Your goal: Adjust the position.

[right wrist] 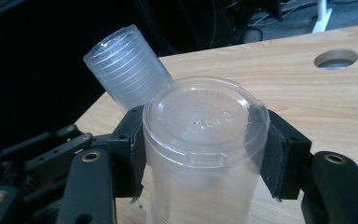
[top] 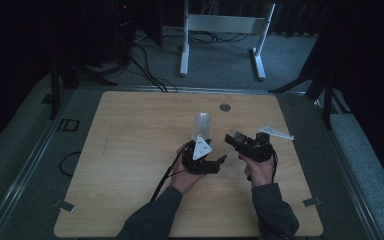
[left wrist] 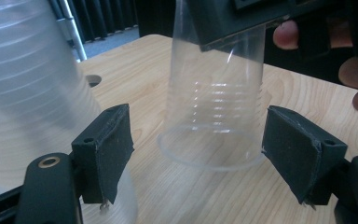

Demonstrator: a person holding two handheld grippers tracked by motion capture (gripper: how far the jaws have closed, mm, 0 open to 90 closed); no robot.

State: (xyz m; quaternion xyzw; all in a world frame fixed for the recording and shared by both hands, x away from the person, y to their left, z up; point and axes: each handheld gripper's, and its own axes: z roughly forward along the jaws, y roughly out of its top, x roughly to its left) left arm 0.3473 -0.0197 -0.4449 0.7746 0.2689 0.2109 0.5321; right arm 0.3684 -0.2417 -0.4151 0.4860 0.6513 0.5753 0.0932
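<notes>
A: Cup (right wrist: pixel 205 140) sits upside down on the worktop (top: pixel 130 150), clamped between the right gripper's (right wrist: pixel 205 154) fingers (right wrist: pixel 133 154), base up, long axis vertical.

B: Left gripper (left wrist: pixel 196 154)?

A: Fingers (left wrist: pixel 107 154) apart, nothing pressed. In the left gripper view the same cup (left wrist: pixel 214 102) stands just ahead of them, centred in the gap, rim flat on the worktop. Stack of cups (left wrist: pixel 28 93) leans close beside the left finger, outside the gap; can't tell if it touches.

B: Stack from the right side?

A: Right gripper view shows the stack (right wrist: pixel 126 70) tilted, behind the left finger, top leaning away.

B: Which hand is nearer the cup?

A: Right, already on it. Left would need to go straight forward to straddle it; my guess, the cup gets lifted clear first.
</notes>
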